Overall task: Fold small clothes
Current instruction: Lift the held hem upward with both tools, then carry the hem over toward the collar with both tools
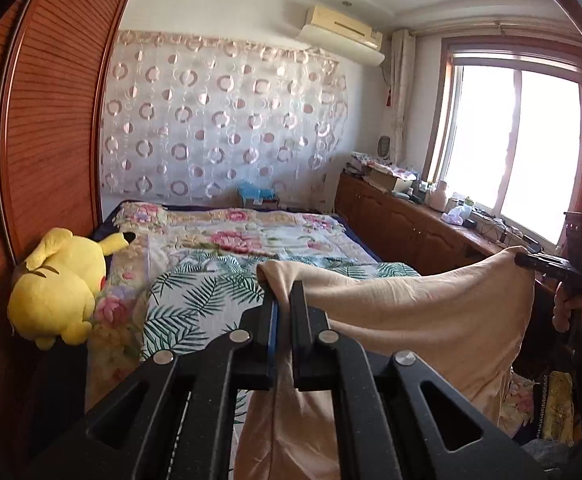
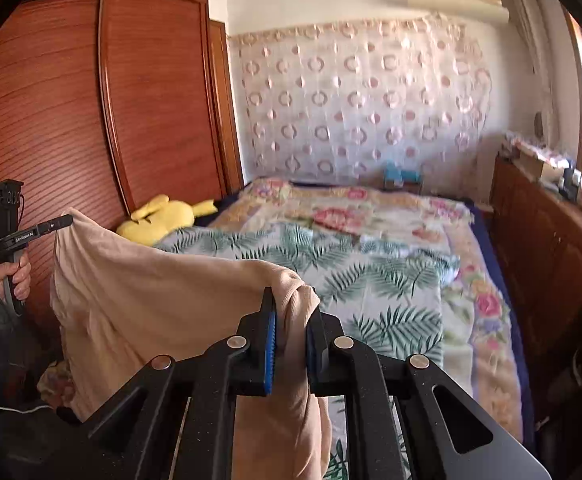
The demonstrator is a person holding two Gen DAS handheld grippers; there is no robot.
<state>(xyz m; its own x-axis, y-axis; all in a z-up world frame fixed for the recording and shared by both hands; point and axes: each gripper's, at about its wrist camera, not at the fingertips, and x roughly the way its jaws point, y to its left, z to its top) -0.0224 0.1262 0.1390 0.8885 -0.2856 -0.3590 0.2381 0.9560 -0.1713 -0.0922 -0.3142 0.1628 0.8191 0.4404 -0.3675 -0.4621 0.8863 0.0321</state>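
Observation:
A beige garment [image 1: 431, 312] hangs in the air above the foot of the bed, stretched between both grippers. My left gripper [image 1: 285, 292] is shut on one top corner of it; the cloth bunches between the jaws and drops below them. My right gripper [image 2: 293, 300] is shut on the other top corner, and the garment [image 2: 151, 304] spreads away to the left of it. Each gripper shows in the other's view: the right gripper [image 1: 529, 260] at the far right, the left gripper [image 2: 65, 222] at the far left, both pinching cloth.
The bed [image 1: 251, 248] has a floral and palm-leaf quilt. A yellow plush toy [image 1: 59, 280] lies at its left edge against the wooden wardrobe [image 1: 51, 120]. A low wooden cabinet [image 1: 411, 220] with clutter runs under the window on the right.

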